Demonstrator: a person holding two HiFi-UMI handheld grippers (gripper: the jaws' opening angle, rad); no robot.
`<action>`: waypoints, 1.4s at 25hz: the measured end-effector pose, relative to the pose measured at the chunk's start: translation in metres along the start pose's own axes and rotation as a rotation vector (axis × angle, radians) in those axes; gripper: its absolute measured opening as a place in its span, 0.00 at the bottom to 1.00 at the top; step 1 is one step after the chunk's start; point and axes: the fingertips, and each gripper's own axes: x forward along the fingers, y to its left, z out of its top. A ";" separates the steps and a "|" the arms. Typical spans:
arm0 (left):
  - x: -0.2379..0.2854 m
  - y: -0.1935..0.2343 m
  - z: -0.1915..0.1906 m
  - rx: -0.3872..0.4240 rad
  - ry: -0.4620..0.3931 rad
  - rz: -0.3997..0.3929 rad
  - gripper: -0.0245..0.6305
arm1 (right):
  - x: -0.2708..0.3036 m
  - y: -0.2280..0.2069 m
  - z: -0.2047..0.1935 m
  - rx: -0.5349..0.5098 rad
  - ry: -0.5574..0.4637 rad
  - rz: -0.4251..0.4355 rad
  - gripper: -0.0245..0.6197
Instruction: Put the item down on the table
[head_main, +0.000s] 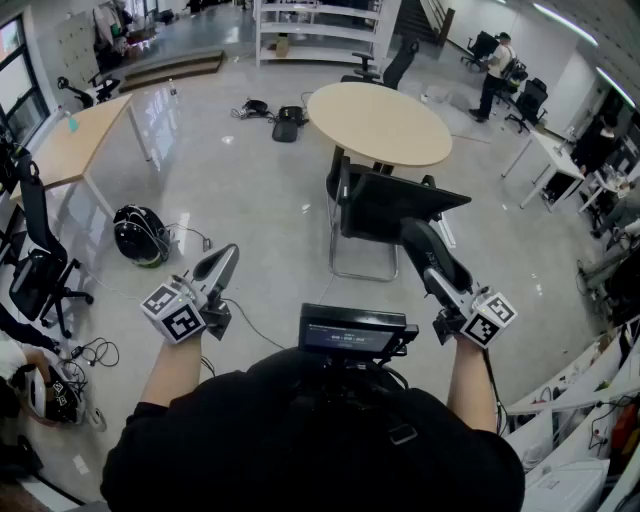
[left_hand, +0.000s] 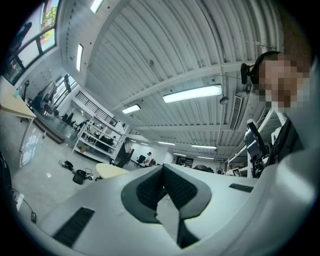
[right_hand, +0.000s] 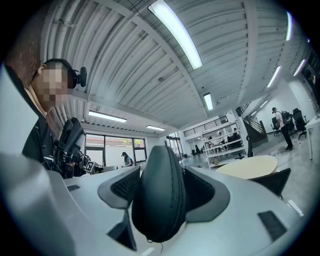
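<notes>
The right gripper (right_hand: 162, 176) is clamped on a black zippered case (right_hand: 158, 210), at 3 o'clock in the head view, probably to carry it to the round table (head_main: 378, 122) at 12 o'clock. The left gripper (left_hand: 162, 171) has its jaws together with nothing between them and is not needed.

Left gripper (head_main: 226, 256) jaws together (tips tilted up), right gripper (head_main: 428, 256) jaws clamped on black case (right_hand: 159, 200).

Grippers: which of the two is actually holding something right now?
The right gripper: its jaws clamp a black oval zippered case. The left gripper has its jaws closed together with nothing between them.
</notes>
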 end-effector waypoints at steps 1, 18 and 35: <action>0.000 0.001 -0.001 0.000 0.000 0.000 0.03 | 0.001 0.000 0.000 -0.002 -0.002 0.001 0.47; -0.010 0.034 0.000 -0.033 0.030 -0.043 0.03 | 0.018 0.014 -0.008 0.027 -0.010 -0.058 0.47; 0.142 -0.042 -0.080 -0.067 0.142 -0.220 0.03 | -0.117 -0.081 -0.006 0.031 -0.054 -0.225 0.47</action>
